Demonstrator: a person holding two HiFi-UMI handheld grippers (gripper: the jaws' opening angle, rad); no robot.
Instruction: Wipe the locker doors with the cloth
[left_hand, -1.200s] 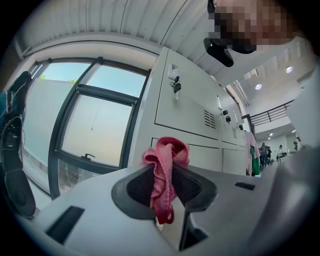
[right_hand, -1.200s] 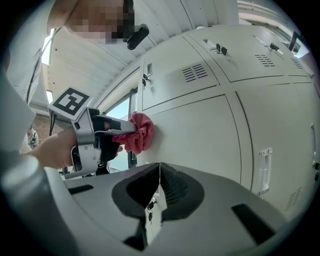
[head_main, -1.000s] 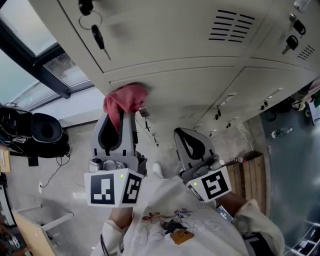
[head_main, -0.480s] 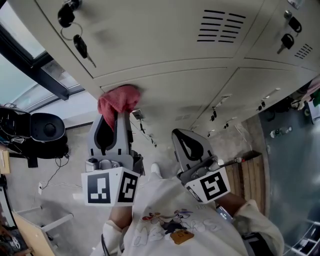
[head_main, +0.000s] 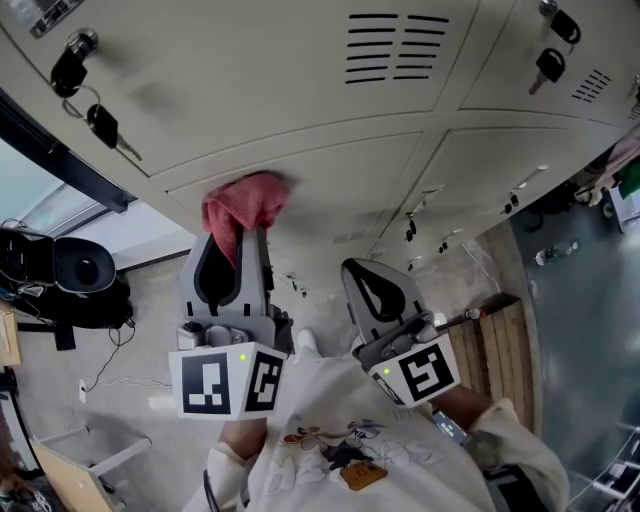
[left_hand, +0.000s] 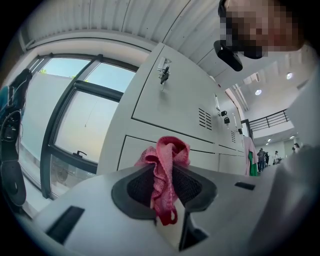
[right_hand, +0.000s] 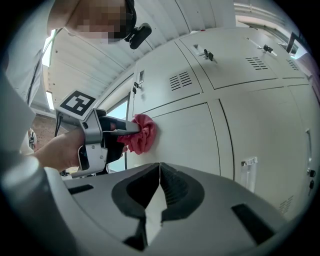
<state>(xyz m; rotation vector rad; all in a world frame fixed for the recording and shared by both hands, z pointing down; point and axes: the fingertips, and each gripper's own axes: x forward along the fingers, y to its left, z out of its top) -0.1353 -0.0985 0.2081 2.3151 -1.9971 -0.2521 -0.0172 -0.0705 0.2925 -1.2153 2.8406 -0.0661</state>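
A pink cloth (head_main: 246, 203) is bunched between the jaws of my left gripper (head_main: 237, 232), which is shut on it. The cloth presses against the lower beige locker door (head_main: 345, 185), just under that door's top edge and near its left side. In the left gripper view the cloth (left_hand: 165, 162) hangs folded between the pads. The right gripper view shows the cloth (right_hand: 143, 132) touching the door, with the left gripper (right_hand: 125, 131) behind it. My right gripper (head_main: 360, 268) hangs back from the lockers, shut with nothing in it (right_hand: 159, 172).
Keys (head_main: 100, 122) dangle from the upper locker's lock, and more keys (head_main: 551, 66) hang at the top right. A black chair (head_main: 82, 272) stands by the window at left. A wooden pallet (head_main: 512, 345) lies on the floor at right.
The cloth and left gripper have slid a little to the right along the lower door, away from its left corner. The right gripper has stayed where it was.
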